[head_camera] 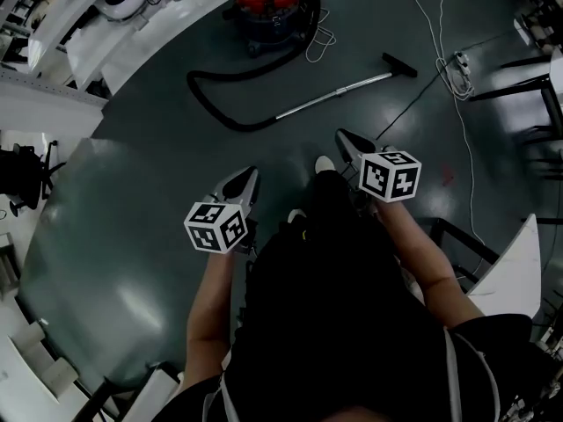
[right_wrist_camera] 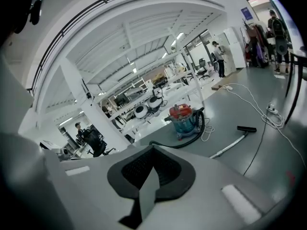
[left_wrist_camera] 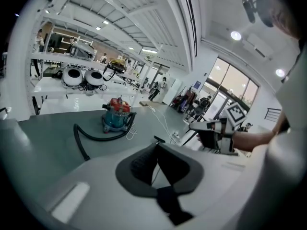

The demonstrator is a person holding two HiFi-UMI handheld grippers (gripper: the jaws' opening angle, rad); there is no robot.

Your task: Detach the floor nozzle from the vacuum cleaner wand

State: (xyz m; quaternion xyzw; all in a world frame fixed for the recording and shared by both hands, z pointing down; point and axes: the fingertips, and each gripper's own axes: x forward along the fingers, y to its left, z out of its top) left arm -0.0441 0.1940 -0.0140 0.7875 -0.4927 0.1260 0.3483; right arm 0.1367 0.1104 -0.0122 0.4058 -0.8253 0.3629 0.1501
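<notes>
1. Floor nozzle first, since its place explains how I hold everything. The flat black bar-shaped floor nozzle (head_camera: 400, 64) lies on the ground in the upper right of the head view. It is well apart from both tools, so I judge the detaching has not begun.
2. Nearest to me, at lower centre left, is the grey plastic left gripper (head_camera: 250, 176) with its black-and-white marker cube. Its jaws are pressed together on nothing, and its own view shows the dark ribbed pads meeting in a point.
3. The matching grey right gripper (head_camera: 344, 138) sits at centre right, a little higher in the frame. Its jaws are likewise closed and empty. Both tools tilt forward and down, a sensible carrying pose, I think, since closed tips snag nothing.
4. Between them a white shoe tip (head_camera: 324, 163) rests on the glossy grey-green floor (head_camera: 132, 236), which is smooth enough to mirror the ceiling lights.
5. Further up, the straight silver metal wand (head_camera: 334, 93) runs diagonally from the nozzle down-left. There it meets the black ribbed hose (head_camera: 207, 104), which curls in a loop. The tube looks rigid and slick, so I would expect one gripper to steady it while the other pulls the nozzle off.
6. Farthest, at top centre, stands the squat red-and-teal vacuum canister (head_camera: 268, 11). A thin white cable (head_camera: 437, 26) trails down the upper right.
</notes>
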